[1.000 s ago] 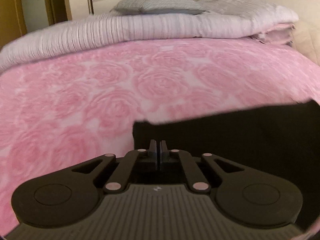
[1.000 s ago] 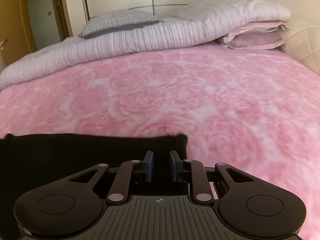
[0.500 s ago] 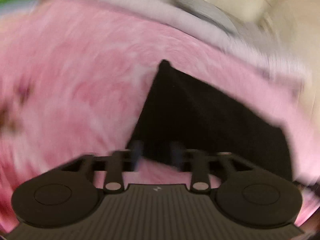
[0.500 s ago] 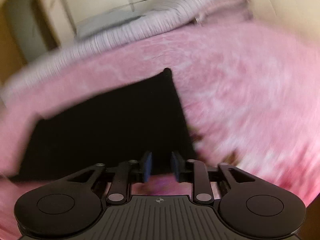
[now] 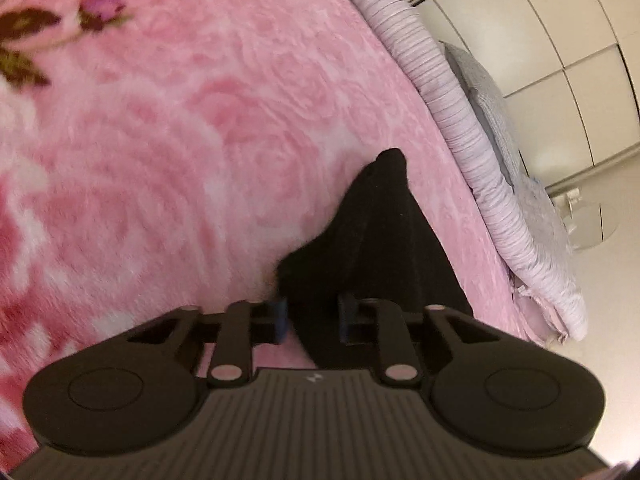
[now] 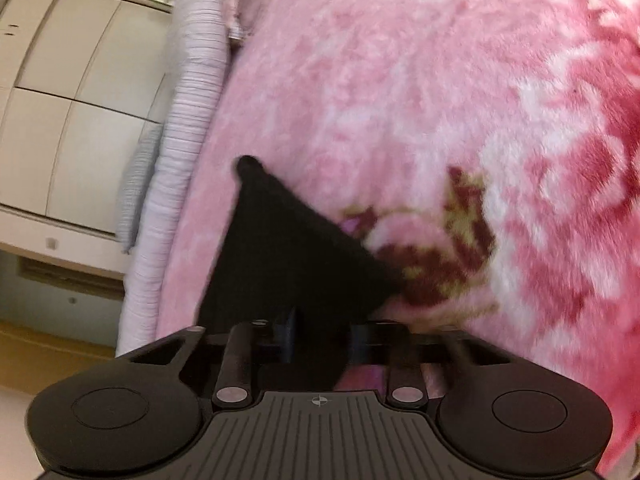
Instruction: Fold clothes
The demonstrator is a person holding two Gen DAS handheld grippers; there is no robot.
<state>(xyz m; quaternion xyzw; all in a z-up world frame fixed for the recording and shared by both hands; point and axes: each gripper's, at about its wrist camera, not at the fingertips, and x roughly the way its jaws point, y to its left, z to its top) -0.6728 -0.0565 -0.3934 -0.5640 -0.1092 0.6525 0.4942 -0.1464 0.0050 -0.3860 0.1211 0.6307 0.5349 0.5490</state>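
On the bed, the black garment [image 5: 384, 240] lies on the pink rose-patterned blanket [image 5: 180, 140], folded into a narrow dark shape whose far corner tapers to a point. Your left gripper [image 5: 312, 316] sits at the near end of that cloth: its blue-padded fingers [image 5: 280, 314] stand apart, with the edge of the fabric running between them. They have just been closing, yet a gap shows on each side and no pad is seen pressing on the cloth. Your right gripper [image 6: 320, 336] sits at the near edge of the same garment [image 6: 288, 248] as seen from the other side; its fingers [image 6: 289, 334] are likewise parted and have just been closing, with black cloth lying between them. The picture there is dark and blurred, so contact between pad and fabric cannot be confirmed. Both views are rolled steeply, so that the bed runs diagonally across each. Along the far edge of the blanket lies a ribbed lilac duvet [image 5: 452, 112], rolled back, with a grey pillow [image 5: 484, 96] beyond it. Cream wardrobe doors [image 5: 560, 40] stand behind the bed. The right view shows a darker red and olive flower motif [image 6: 440, 248] woven into the blanket, just beside the garment's right-hand corner.
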